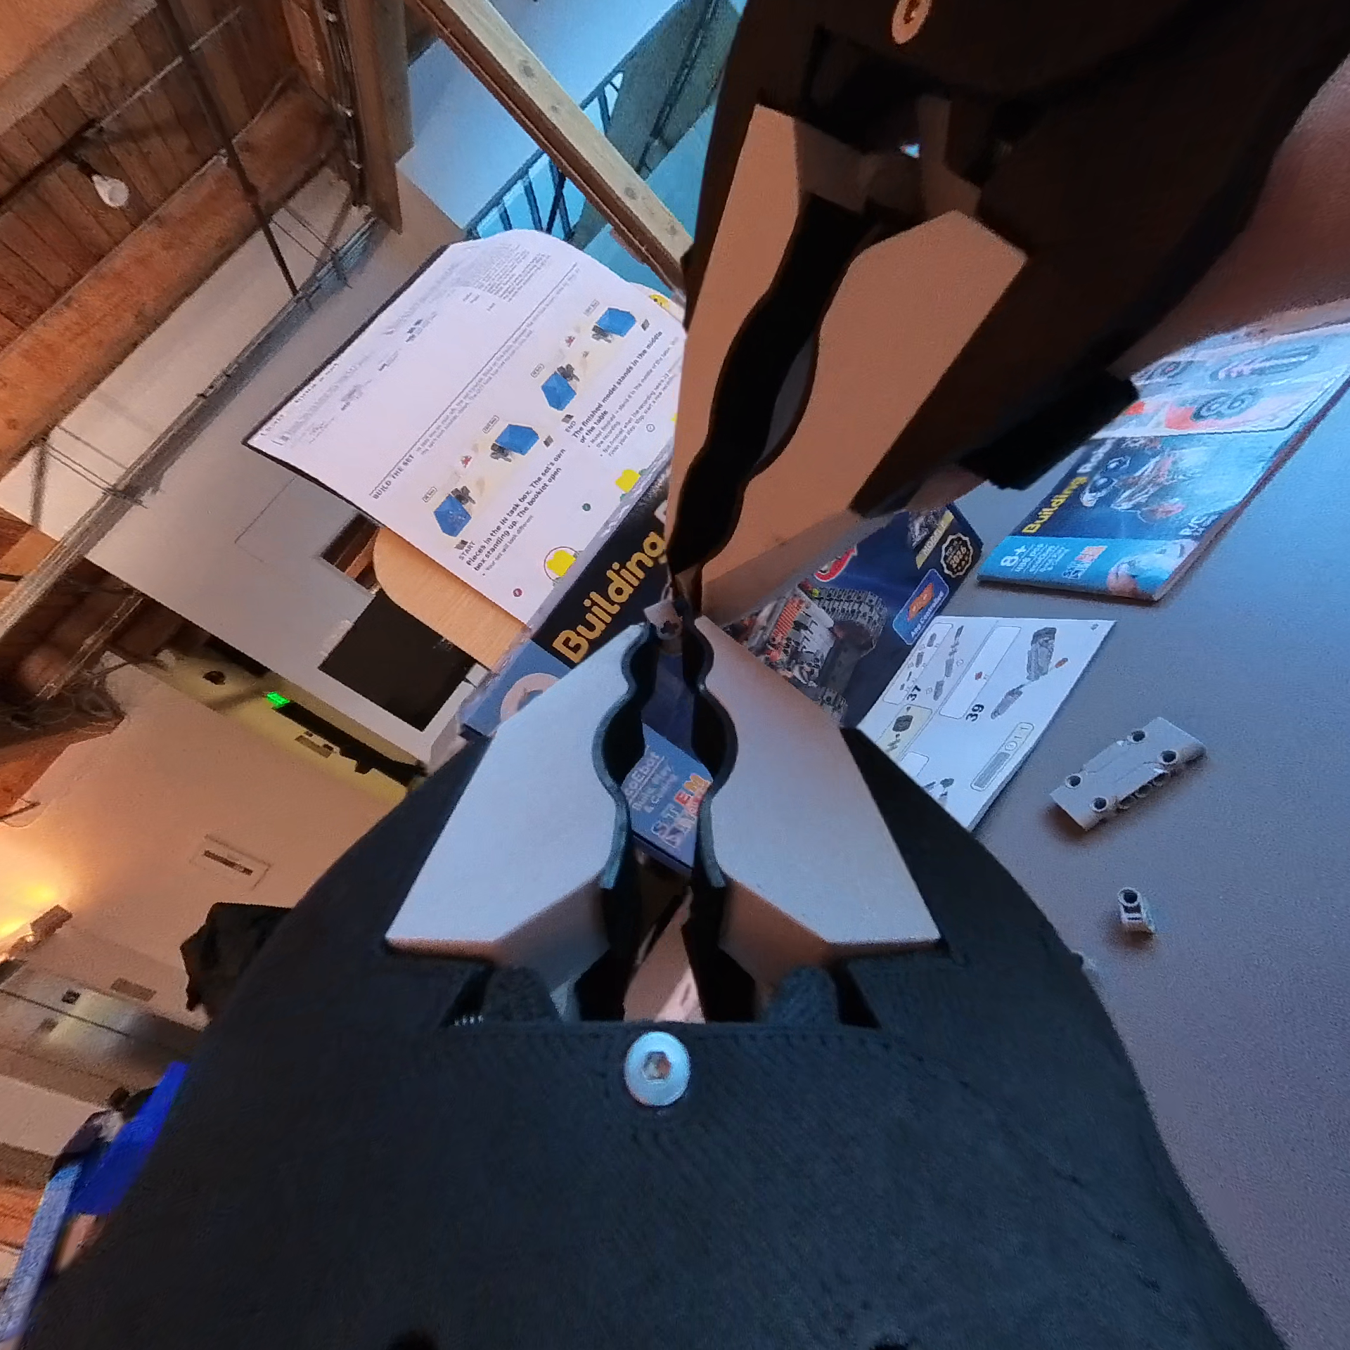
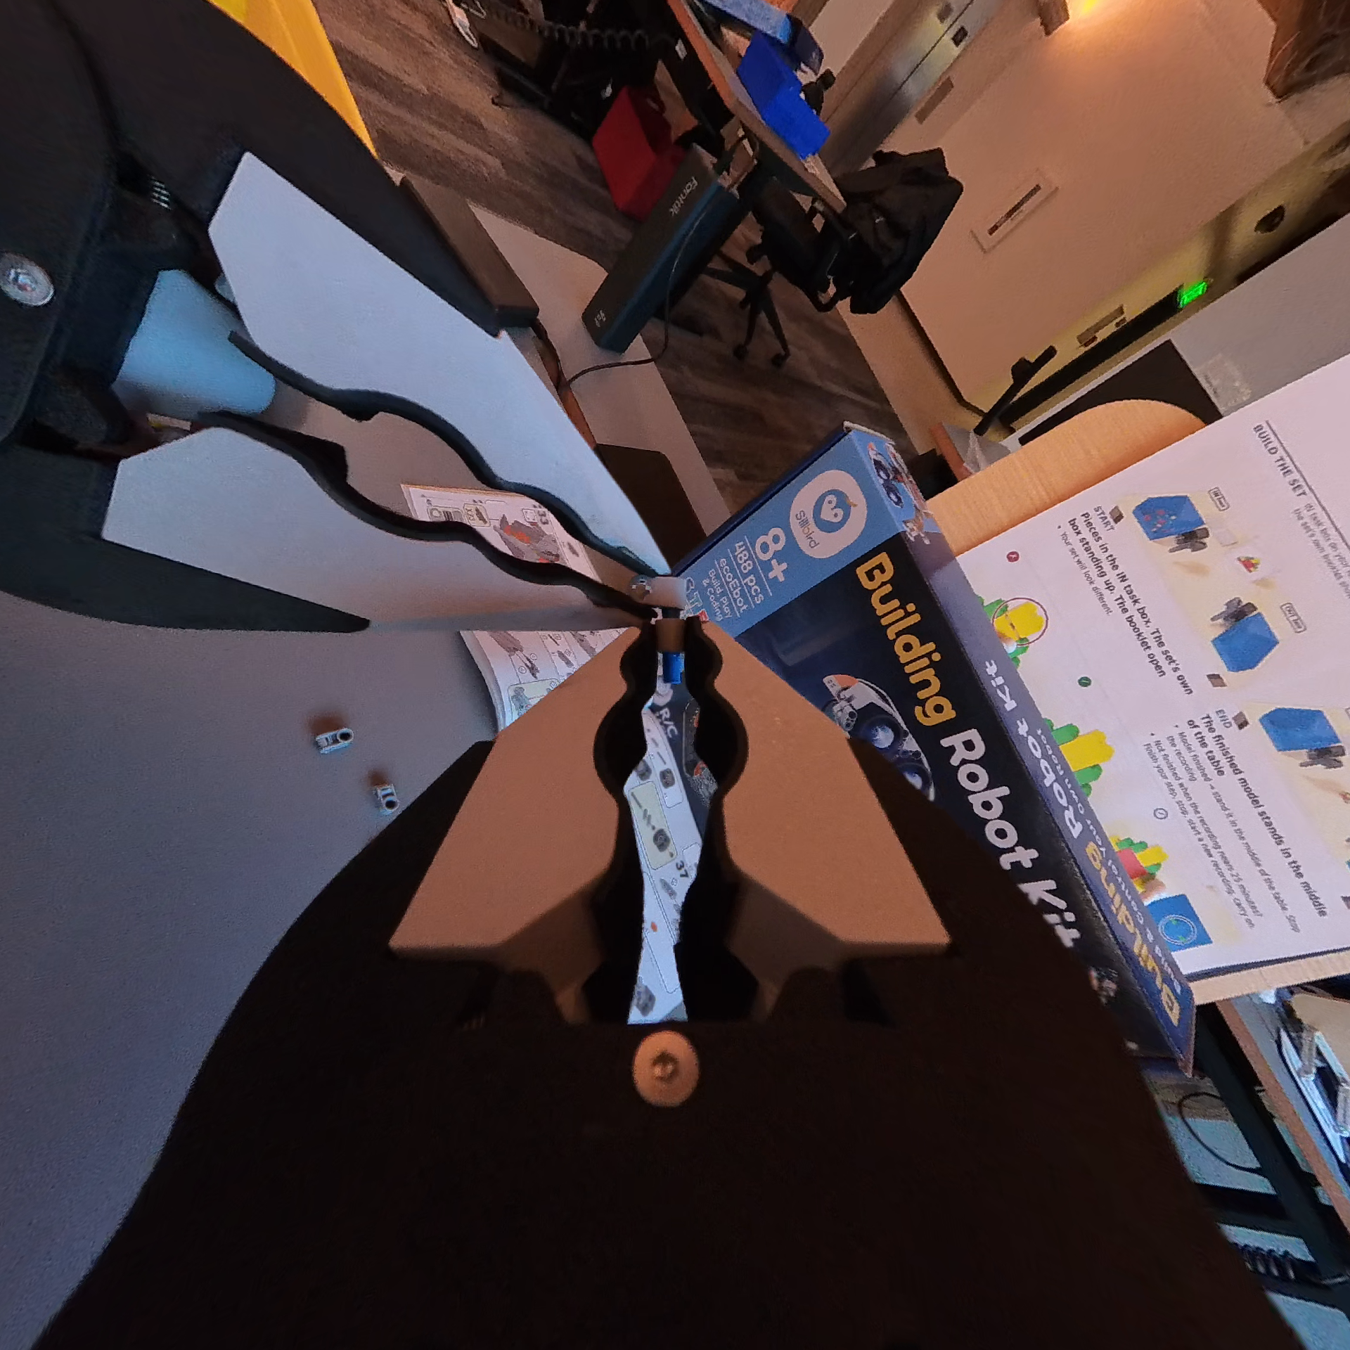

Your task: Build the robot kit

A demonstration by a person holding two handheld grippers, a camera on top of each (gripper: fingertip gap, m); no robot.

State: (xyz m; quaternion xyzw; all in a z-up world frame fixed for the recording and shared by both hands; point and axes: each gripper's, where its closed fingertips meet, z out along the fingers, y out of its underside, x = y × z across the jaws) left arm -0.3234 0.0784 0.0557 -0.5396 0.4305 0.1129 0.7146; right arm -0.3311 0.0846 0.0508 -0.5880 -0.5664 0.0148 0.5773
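Above the grey surface, tip to tip: the left claw is clamped on a small white connector, the right claw on a blue pin, long axis toward twelve o'clock, meeting the connector. Beyond stands the blue kit box.

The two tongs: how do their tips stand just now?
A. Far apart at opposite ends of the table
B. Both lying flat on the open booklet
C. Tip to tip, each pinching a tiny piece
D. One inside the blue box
C: in the right wrist view the right tongs pinch a small blue-and-grey piece, meeting the left tongs, which pinch a small white piece.
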